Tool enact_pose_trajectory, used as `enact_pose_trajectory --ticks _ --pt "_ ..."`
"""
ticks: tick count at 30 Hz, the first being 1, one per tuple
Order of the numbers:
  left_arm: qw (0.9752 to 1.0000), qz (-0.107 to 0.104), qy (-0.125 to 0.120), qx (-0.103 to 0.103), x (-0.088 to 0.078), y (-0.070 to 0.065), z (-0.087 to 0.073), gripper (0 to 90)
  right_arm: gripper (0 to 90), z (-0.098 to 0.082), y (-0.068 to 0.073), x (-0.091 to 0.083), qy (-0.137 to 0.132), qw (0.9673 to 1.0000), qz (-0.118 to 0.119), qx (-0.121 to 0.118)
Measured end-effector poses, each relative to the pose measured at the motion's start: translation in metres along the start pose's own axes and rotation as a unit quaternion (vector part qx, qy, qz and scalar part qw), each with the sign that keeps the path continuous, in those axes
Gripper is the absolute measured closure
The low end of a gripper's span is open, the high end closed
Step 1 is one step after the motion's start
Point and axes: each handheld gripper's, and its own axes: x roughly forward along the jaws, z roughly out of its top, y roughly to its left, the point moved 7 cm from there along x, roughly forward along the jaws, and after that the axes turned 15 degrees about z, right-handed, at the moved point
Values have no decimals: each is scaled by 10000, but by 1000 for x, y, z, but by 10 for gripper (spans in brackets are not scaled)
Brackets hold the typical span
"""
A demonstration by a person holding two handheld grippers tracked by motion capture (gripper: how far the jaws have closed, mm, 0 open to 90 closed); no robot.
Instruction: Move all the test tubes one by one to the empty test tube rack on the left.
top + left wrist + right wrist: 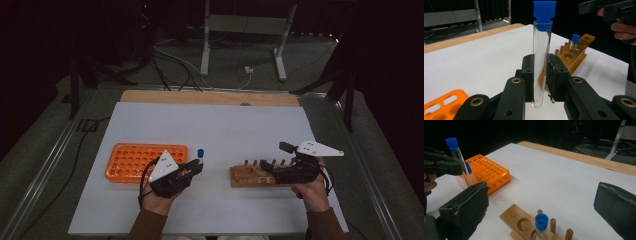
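My left gripper is shut on a clear test tube with a blue cap, holding it upright above the white tabletop. In the high view this gripper and its tube sit just right of the orange rack. My right gripper stands wide open with nothing between its pads, and it hovers over the wooden rack. A blue-capped tube stands in a hole of that wooden rack. In the high view the right gripper is above the rack's right half.
The orange rack has several empty holes; another blue-capped tube shows at its near end. A white sheet covers the wooden table. Beyond its far edge are a metal stand and floor cables.
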Motion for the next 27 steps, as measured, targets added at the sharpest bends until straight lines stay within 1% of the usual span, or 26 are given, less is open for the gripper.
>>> enact_pose_trajectory --ticks 4,6,11,17,21,27 --pt "9999 91 -30 -32 -6 8 0 781 0 0 -1 -1 -7 10000 5 23" --pt "9998 143 -76 -83 -9 13 1 782 0 0 -1 -1 -15 10000 1 27" --pt "9994 321 -130 -54 -18 23 2 781 0 0 -2 -3 -41 10000 -4 30" --pt "9986 479 -138 -147 -30 39 -3 781 0 0 -2 -5 -49 10000 -18 41" --pt "9981 547 -145 -227 -36 48 -5 781 0 0 -3 -7 -60 10000 -26 54" --pt "9975 633 -153 -268 -45 59 -7 781 0 0 -5 -9 -80 9999 -45 58"
